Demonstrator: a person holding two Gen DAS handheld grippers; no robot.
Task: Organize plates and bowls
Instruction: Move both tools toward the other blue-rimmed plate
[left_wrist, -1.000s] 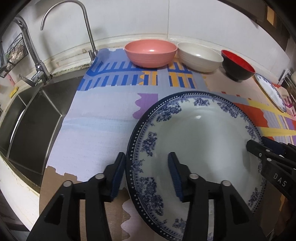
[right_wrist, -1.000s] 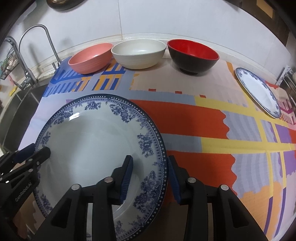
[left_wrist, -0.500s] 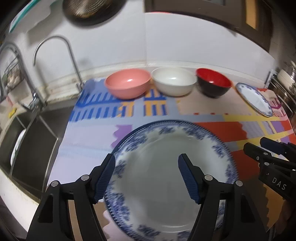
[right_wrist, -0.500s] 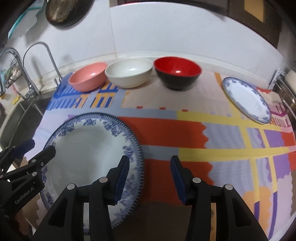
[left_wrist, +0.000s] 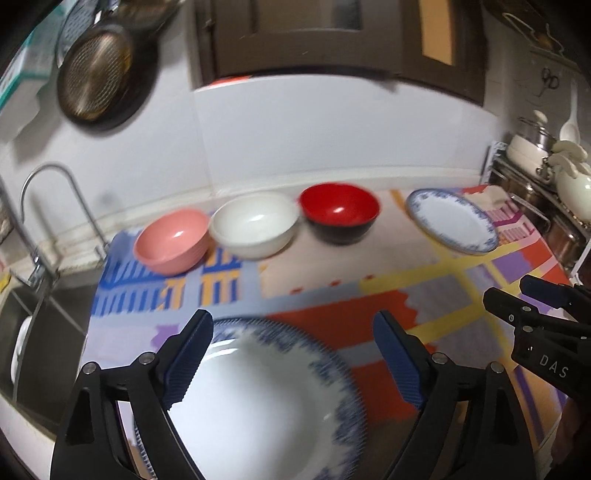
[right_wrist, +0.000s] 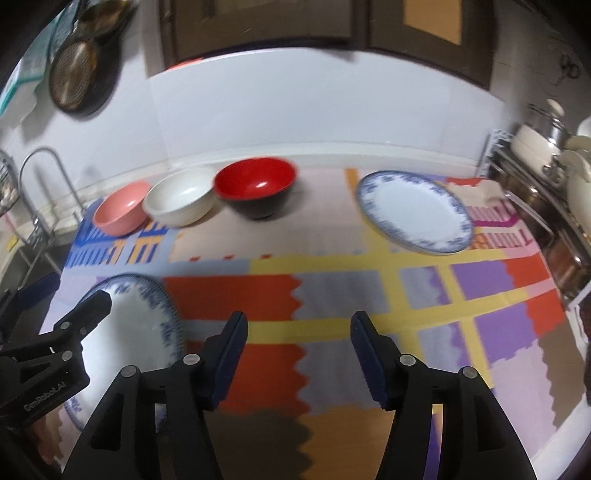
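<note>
Left gripper (left_wrist: 291, 354) hangs over the big blue-rimmed plate (left_wrist: 266, 398) at the worktop's near edge, jaws opening, gripping nothing. Right gripper (right_wrist: 297, 354) opens too, empty, plate at its left. Two plates: smaller plate (right_wrist: 413, 210) far right. Three bowls along the back: pink bowl (left_wrist: 171, 240), white bowl (left_wrist: 255, 229), red bowl (left_wrist: 338, 212).

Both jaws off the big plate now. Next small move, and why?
Probably send the right gripper toward the small plate at the far right. Its jaws are opening with nothing between them, the large plate lies flat on the mat, and the small plate sits apart, unstacked.
</note>
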